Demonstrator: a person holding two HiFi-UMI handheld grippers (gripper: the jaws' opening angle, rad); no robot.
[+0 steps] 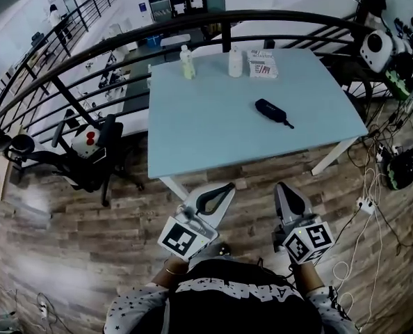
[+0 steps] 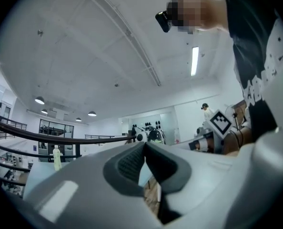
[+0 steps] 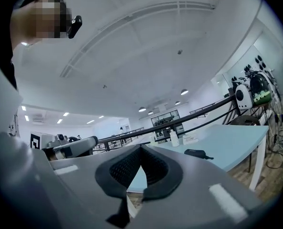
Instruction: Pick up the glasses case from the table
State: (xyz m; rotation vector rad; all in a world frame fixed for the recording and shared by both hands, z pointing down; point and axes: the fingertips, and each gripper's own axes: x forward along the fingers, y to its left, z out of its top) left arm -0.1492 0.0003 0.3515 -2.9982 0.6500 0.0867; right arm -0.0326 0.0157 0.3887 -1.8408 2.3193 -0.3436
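Note:
The black glasses case (image 1: 272, 111) lies on the right part of the light blue table (image 1: 206, 138), a short strap trailing toward the table's near right corner. Both grippers are held level over the wooden floor, short of the table's near edge and well apart from the case. My left gripper (image 1: 229, 186) has its dark pads meeting at the tips, with nothing between them (image 2: 144, 143). My right gripper (image 1: 280, 186) is shut and empty too (image 3: 141, 147). From the right gripper view the glasses case (image 3: 195, 152) lies ahead and to the right on the table (image 3: 237, 142).
Two bottles (image 1: 187, 62) (image 1: 235, 61) and a printed packet (image 1: 263, 63) stand along the table's far edge. A curved black railing (image 1: 88, 51) runs behind it. An office chair (image 1: 88, 158) is at the left, and cables with a power strip (image 1: 365, 204) lie on the floor at the right.

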